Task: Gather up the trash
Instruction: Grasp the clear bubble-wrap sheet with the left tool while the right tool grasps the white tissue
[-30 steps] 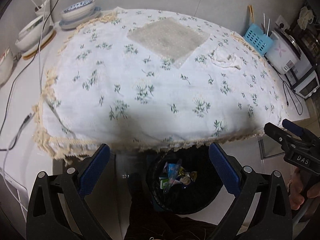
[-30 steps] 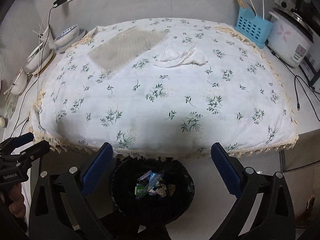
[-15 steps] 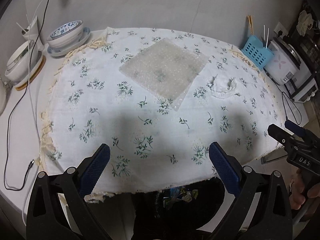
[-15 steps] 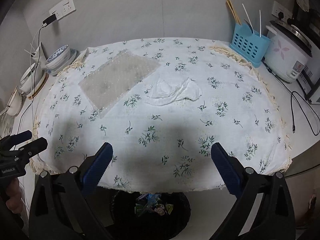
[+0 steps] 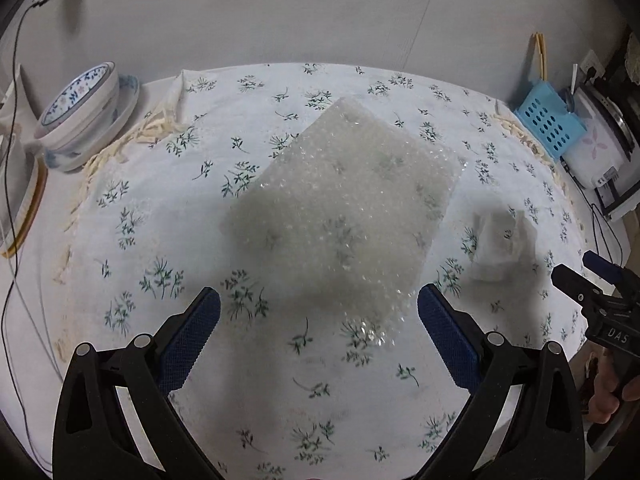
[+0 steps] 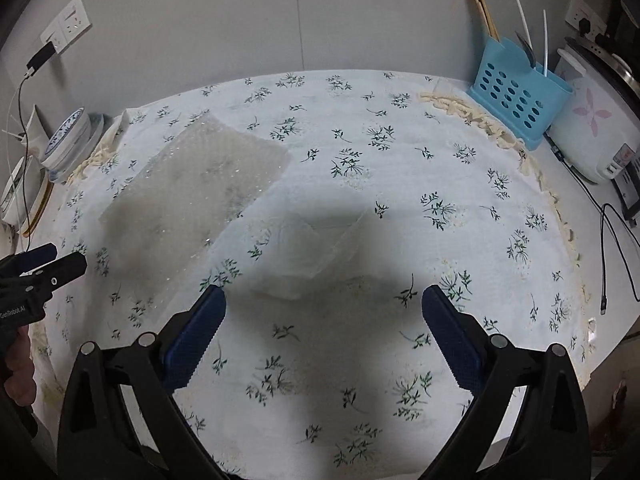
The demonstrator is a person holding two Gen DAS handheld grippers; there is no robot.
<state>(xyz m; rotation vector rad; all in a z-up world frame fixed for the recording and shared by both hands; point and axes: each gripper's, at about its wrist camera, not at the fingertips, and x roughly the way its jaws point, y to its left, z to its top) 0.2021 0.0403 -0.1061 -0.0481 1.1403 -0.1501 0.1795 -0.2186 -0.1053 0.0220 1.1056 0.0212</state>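
Left wrist view: the left gripper (image 5: 318,312) hovers with fingers spread wide and empty above a sheet of bubble wrap (image 5: 344,216) lying flat on the floral cloth (image 5: 132,216) covering the counter. Just right of it lies a crumpled tissue (image 5: 502,244). Over that tissue (image 6: 312,256) the right gripper (image 6: 324,312) hangs, fingers apart, holding nothing
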